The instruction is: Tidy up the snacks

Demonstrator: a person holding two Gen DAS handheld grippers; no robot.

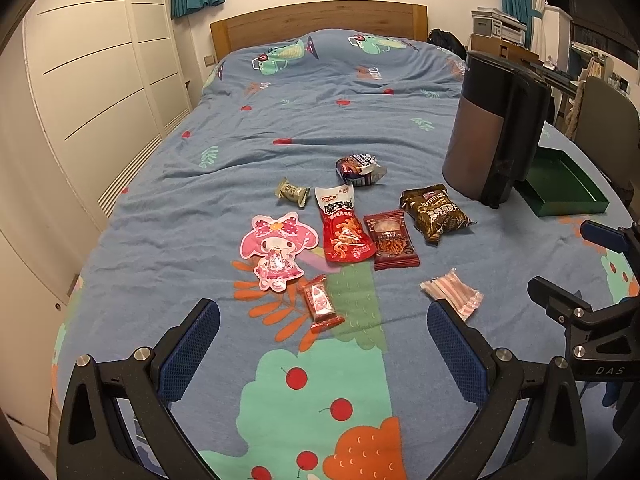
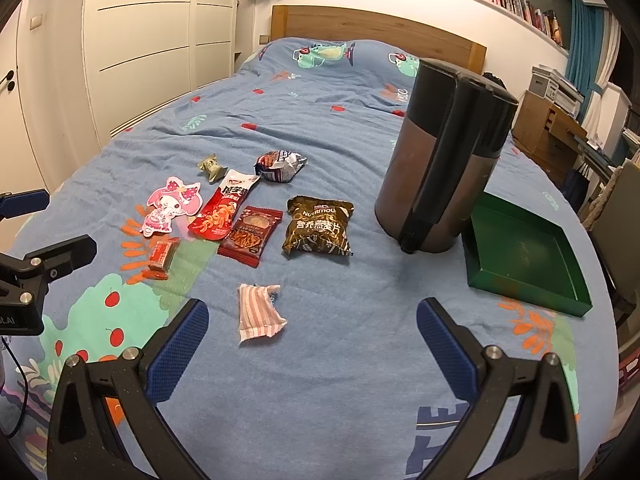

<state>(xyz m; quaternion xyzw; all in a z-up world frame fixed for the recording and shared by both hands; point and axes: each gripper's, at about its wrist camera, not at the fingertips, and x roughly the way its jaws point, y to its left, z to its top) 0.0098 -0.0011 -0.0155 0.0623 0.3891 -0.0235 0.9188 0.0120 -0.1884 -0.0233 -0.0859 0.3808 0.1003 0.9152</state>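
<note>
Several snack packets lie on the blue bedspread: a pink cartoon-girl packet [image 1: 272,250], a long red pouch [image 1: 343,226], a dark red square packet [image 1: 391,240], a dark brown oat packet [image 1: 436,214], a small olive candy [image 1: 292,192], a crumpled silver-blue bag [image 1: 360,168], a small red bar [image 1: 320,304] and a pink striped wrapper [image 1: 454,292]. An empty green tray [image 2: 524,252] sits right of a brown-black jug [image 2: 444,156]. My left gripper [image 1: 323,346] is open just short of the small red bar. My right gripper [image 2: 312,346] is open near the striped wrapper [image 2: 258,312].
White wardrobe doors [image 1: 92,92] line the left side of the bed. A wooden headboard [image 1: 320,20] stands at the far end. A desk with boxes and a printer [image 2: 556,120] and a chair [image 1: 608,120] are to the right.
</note>
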